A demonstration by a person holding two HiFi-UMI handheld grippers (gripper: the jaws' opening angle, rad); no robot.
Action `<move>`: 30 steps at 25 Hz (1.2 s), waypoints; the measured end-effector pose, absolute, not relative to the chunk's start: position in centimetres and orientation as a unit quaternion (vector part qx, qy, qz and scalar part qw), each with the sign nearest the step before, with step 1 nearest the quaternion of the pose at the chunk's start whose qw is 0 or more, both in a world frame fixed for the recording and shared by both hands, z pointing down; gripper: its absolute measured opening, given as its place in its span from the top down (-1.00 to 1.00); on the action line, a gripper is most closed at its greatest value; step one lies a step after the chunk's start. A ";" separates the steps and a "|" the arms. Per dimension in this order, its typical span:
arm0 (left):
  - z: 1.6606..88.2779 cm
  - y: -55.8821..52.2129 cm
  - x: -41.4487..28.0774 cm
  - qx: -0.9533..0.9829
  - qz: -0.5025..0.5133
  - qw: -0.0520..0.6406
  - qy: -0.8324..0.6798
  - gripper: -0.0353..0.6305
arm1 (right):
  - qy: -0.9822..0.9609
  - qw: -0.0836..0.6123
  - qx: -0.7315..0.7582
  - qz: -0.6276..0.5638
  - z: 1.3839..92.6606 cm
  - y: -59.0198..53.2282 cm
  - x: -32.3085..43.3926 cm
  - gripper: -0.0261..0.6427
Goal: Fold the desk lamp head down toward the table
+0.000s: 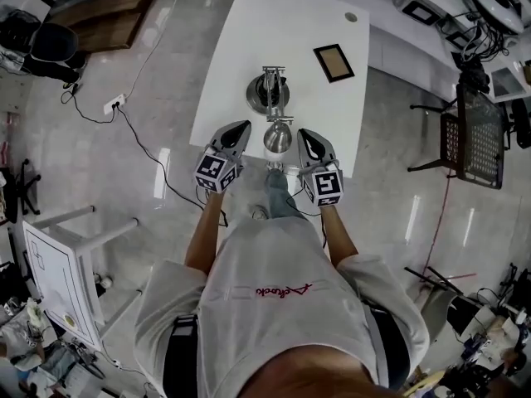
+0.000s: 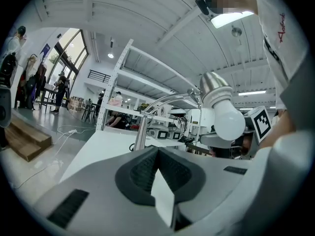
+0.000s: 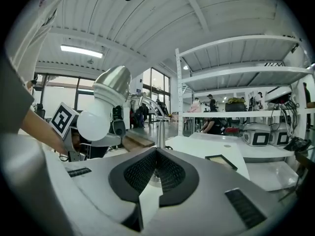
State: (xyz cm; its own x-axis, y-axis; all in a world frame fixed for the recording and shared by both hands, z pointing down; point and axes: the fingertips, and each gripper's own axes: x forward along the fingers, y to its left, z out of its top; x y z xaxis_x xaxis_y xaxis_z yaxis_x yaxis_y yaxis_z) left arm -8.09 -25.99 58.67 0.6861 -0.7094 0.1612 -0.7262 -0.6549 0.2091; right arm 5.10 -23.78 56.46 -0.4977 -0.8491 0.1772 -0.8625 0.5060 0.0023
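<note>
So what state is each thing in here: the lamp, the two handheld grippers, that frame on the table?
Desk lamp: standing, head raised, not folded down.
Bulb: looks unlit.
Left gripper: jaws shut, empty.
Right gripper: jaws shut, empty.
Picture frame: lying flat.

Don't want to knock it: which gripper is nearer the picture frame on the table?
Right. The right gripper sits nearer the person than the picture frame; the left gripper is farther, past the lamp head.
</note>
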 end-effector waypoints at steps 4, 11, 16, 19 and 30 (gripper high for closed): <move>60.2 -26.3 -7.6 0.908 0.044 0.143 -0.391 0.83 | -0.864 0.089 0.493 0.058 58.0 -24.1 5.3 0.94; 61.0 -27.3 -7.2 0.910 0.042 0.126 -0.392 0.59 | -0.864 0.095 0.489 0.073 59.3 -24.8 5.6 0.94; 61.7 -28.4 -7.3 0.907 0.041 0.134 -0.398 0.21 | -0.864 0.099 0.489 0.075 59.7 -25.4 5.9 0.94; 61.9 -29.0 -7.4 0.907 0.040 0.134 -0.397 0.21 | -0.863 0.100 0.489 0.075 59.8 -25.6 6.0 0.94; 61.2 -34.3 -5.4 0.918 0.041 0.118 -0.376 0.21 | -0.864 0.098 0.487 0.078 59.9 -26.1 6.1 0.94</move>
State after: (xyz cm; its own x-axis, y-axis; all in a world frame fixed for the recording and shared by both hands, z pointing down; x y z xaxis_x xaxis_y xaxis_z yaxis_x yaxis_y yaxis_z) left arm -5.39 -34.35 61.24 0.7141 -0.6808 0.1630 -0.6999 -0.6897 0.1856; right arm 6.11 -26.11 59.89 -0.5058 -0.8270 0.2455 -0.8575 0.5131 -0.0386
